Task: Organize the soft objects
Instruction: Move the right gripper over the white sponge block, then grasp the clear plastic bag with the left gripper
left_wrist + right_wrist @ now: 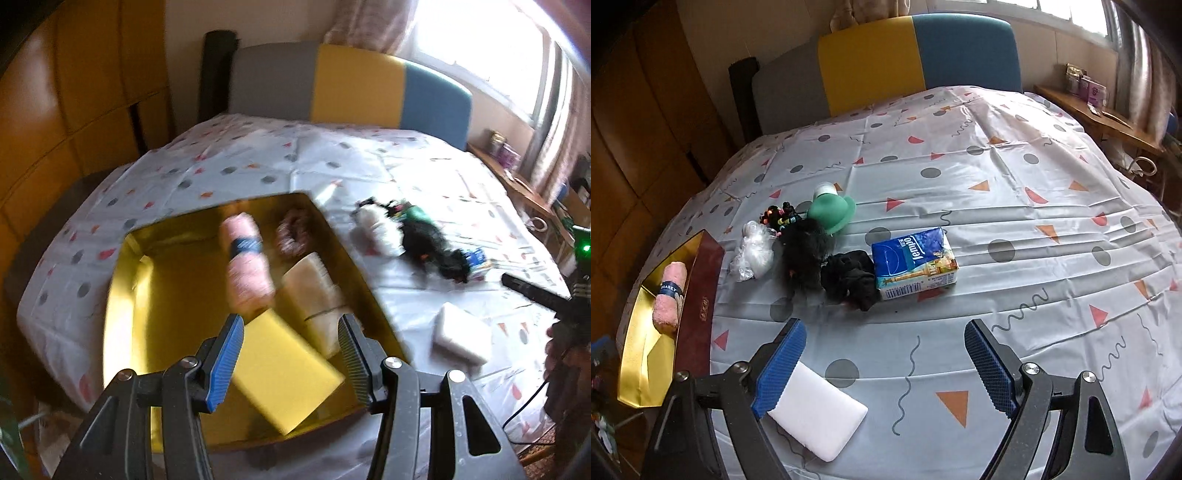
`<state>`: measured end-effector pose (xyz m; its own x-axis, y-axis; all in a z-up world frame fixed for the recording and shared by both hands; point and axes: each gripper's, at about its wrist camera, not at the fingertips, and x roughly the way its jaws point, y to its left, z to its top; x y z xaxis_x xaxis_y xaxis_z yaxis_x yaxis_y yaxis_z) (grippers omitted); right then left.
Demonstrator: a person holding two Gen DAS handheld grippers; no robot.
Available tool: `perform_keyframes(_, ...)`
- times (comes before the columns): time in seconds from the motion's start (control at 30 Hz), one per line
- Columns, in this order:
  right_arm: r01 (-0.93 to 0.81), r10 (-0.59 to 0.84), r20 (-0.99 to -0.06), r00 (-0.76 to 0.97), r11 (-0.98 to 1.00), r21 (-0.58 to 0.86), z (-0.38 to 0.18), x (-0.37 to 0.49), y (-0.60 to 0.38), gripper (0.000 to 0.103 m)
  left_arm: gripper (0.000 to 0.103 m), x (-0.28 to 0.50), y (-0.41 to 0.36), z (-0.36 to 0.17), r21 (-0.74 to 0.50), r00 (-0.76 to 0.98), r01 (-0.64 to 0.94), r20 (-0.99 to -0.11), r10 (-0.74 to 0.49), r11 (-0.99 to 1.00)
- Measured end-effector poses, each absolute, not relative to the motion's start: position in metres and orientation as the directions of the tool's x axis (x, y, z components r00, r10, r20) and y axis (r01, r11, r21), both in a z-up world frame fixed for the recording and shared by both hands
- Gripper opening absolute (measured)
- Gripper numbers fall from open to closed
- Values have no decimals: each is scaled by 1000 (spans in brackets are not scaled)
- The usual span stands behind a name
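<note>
Four soft things already lie in the gold box [122, 288] at the bed's left edge: a pink towel roll [245, 258], a scrunchie [293, 236], a beige pad [314, 291] and a yellow sponge [284, 369]. The left gripper [291, 354] hangs over the sponge, jaws spread and apparently clear of it. The right gripper [886, 365], jaws wide and empty, hovers by the white sponge [816, 410] near the bed's front edge, likely the next pick: centre over it, then close.
</note>
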<state>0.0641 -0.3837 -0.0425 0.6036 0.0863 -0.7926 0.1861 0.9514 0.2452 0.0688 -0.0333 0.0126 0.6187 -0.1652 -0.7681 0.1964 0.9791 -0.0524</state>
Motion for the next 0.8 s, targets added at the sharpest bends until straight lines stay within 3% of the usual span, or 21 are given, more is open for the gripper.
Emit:
perform_keyframes(0.3,182,93,-774,626,948,261,-35,61,-383,89,53,117,-96,27,-112,571,306,-773,-276,946)
perform_keyframes(0.43,180,95,-767,634,947,267,-32,60,-384,89,46,146,-128,17,-100,542,347,-790,-287,932)
perform_keyframes(0.8,172,126,-760,637,938,300,-30,61,-385,90,46,216,-183,-40,-81,436,335,-870,-231,939)
